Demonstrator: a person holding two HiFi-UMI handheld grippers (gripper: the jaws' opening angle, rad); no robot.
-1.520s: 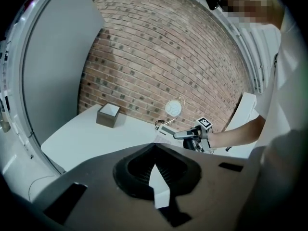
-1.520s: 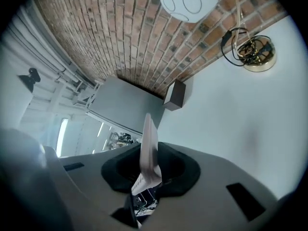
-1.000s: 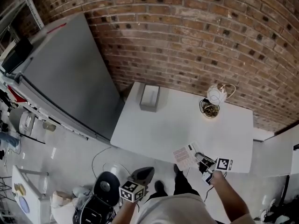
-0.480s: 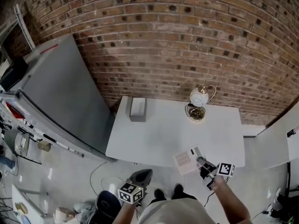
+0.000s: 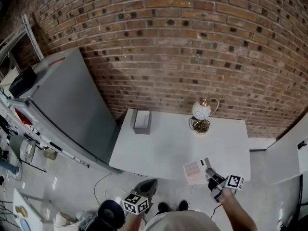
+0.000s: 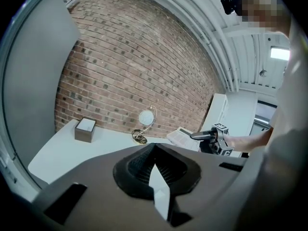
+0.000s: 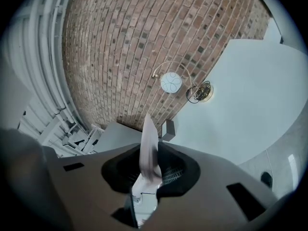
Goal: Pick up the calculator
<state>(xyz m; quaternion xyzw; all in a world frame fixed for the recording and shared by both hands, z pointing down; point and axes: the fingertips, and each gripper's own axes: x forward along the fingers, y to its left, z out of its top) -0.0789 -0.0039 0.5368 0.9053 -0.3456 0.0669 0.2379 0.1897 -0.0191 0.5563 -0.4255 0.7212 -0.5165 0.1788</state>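
Note:
The calculator (image 5: 195,172) is a flat white slab with printed keys, held just off the front edge of the white table (image 5: 163,148). My right gripper (image 5: 211,178) is shut on its near end. In the right gripper view the calculator (image 7: 148,143) stands edge-on between the jaws of the right gripper (image 7: 149,150). The left gripper view shows the calculator (image 6: 182,136) and the right gripper (image 6: 204,136) from the side. My left gripper (image 6: 154,166) hangs low in front of the table, jaws together and holding nothing; its marker cube (image 5: 136,203) shows in the head view.
A small grey box (image 5: 142,121) sits at the table's back left. A white globe lamp (image 5: 201,111) with a coiled base (image 5: 200,126) stands at the back middle. A brick wall (image 5: 192,57) rises behind, and a grey slanted panel (image 5: 67,105) stands left.
My right gripper has lifted with the calculator, which now hangs off the table's front edge. The left gripper has also risen. The head view has shifted and shows more wall.

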